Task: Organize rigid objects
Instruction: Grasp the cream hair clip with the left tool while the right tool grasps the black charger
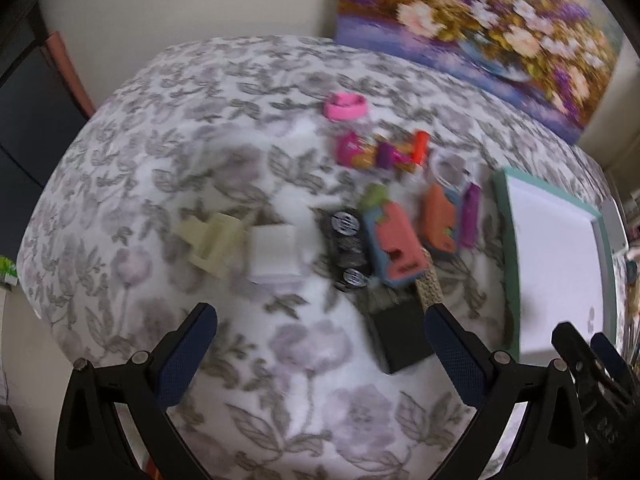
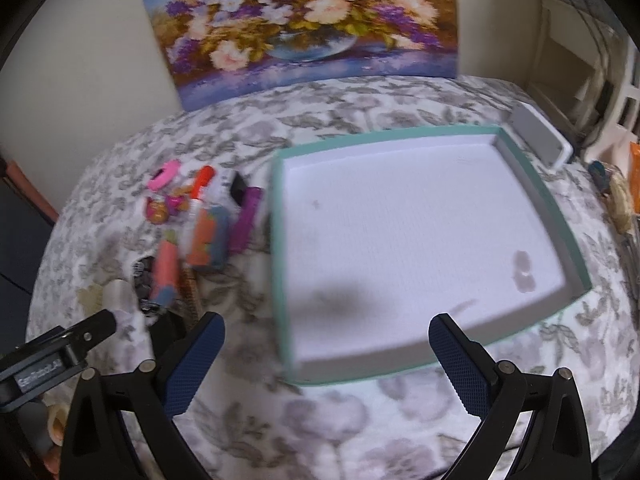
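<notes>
A pile of small rigid objects lies on the floral cloth: a pink ring (image 1: 345,106), a white block (image 1: 273,255), a cream plastic piece (image 1: 212,244), black batteries (image 1: 347,240), a salmon and blue case (image 1: 394,246), a purple stick (image 1: 470,212) and a black box (image 1: 402,334). My left gripper (image 1: 320,344) is open and empty, hovering in front of the pile. A teal-rimmed tray (image 2: 276,240) with a white floor sits right of the pile. My right gripper (image 2: 326,356) is open and empty over the tray's near edge.
A flower painting (image 2: 304,20) leans on the wall behind the table. A white device (image 2: 540,136) lies past the tray's far right corner. Clutter (image 2: 616,192) sits at the table's right edge. The pile shows in the right wrist view (image 2: 200,232) too.
</notes>
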`<state>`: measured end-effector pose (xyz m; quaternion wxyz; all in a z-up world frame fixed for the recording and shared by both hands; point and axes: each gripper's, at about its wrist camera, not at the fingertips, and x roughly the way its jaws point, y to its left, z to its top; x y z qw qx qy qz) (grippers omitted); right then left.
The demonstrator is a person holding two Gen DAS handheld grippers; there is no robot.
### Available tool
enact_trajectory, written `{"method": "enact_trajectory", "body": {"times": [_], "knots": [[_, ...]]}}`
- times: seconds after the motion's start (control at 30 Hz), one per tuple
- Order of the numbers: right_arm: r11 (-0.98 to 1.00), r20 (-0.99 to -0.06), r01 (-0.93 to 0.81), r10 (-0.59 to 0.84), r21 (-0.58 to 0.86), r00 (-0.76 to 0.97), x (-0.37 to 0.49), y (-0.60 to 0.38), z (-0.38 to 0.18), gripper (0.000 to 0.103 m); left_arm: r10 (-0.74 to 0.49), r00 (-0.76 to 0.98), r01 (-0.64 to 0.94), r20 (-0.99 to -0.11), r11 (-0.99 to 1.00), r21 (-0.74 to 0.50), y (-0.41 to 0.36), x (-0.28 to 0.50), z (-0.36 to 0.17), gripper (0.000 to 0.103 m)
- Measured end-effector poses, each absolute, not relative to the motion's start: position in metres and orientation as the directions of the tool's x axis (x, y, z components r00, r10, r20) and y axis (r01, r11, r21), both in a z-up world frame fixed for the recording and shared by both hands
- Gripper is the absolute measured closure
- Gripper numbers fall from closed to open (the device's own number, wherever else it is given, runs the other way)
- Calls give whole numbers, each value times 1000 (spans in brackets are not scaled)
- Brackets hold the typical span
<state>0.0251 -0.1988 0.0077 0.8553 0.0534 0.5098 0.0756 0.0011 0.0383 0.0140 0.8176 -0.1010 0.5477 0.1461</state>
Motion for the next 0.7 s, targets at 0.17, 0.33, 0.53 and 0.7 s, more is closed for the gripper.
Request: {"method": "enact_trajectory", "body": {"times": [0.17,0.33,0.53,0.7], "knots": [[971,-864,-160,229,175,447,27,-168,11,0,123,345,-439,-931,897,-44,79,-5,11,0],[952,-873,-250,267,175,409,23,-127,7,0,115,326,-485,-938,872,-61,106,-14,3,0],[932,-888,-309,296,188,352,20,-92,-8,0,105,316,-501,-943,862,-72,128,-20,-4,0],[915,-896,-359,307,185,321,18,-74,-19,0,95,303,-521,-948,850,-82,144,-25,-13,0]]}}
